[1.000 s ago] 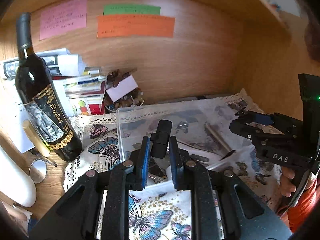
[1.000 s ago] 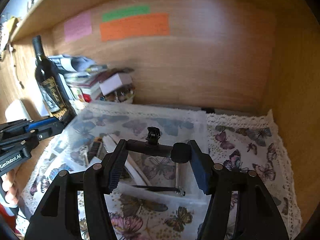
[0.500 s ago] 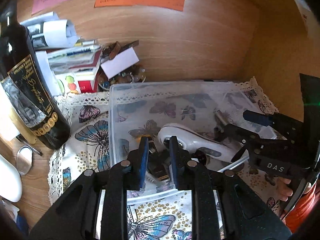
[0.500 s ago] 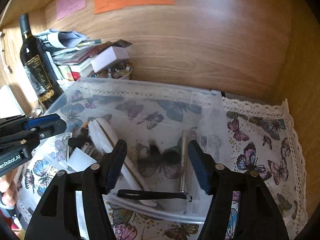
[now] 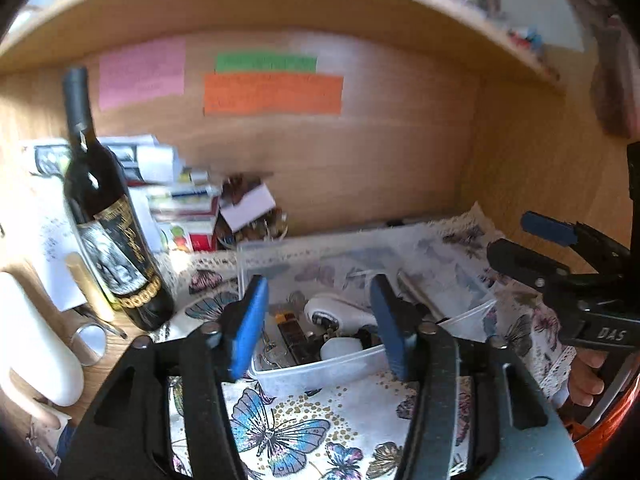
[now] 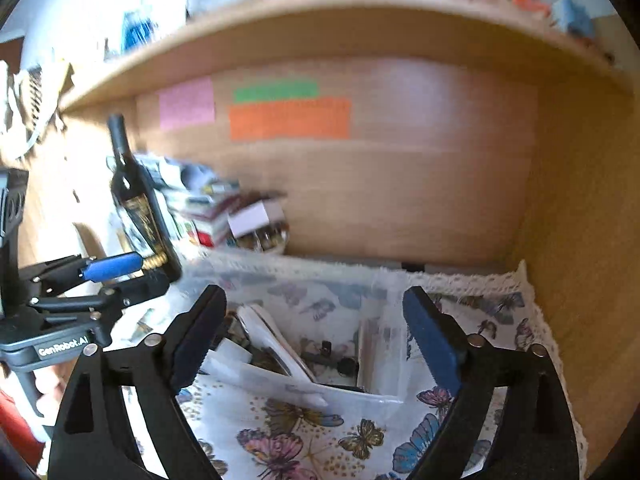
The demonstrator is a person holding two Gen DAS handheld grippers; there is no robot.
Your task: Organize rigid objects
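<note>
Clear plastic storage box [image 5: 320, 364], holding the rigid odds and ends, sits low in the centre of both views on a white butterfly-print cloth with a lace edge [image 5: 280, 428]. Inside it lie a white oblong gadget with a dark wheel end [image 5: 340, 314], a slim metal rod [image 5: 420, 294], a small brown-and-black block [image 5: 294, 334] and a few dark bits too blurred to name. In the right wrist view the same box [image 6: 320, 394] shows the white gadget [image 6: 272, 340] leaning towards its left side.

Just above the near rim, the left gripper [image 5: 320, 326] has its blue-padded fingers spread wide with nothing between them. The right gripper [image 6: 316, 344] is likewise spread apart and empty, framing the box from the near side; it also appears at the right edge of the left wrist view [image 5: 560, 256].

At the left of the frame a dark glass wine bottle with a gold-trimmed label [image 5: 108, 216] stands upright beside the cloth. Behind it is a stack of papers and booklets [image 5: 176, 204]. On the wooden back wall, in the upper middle, are a pink note [image 5: 142, 72], a green strip [image 5: 266, 63] and an orange strip [image 5: 274, 94]
</note>
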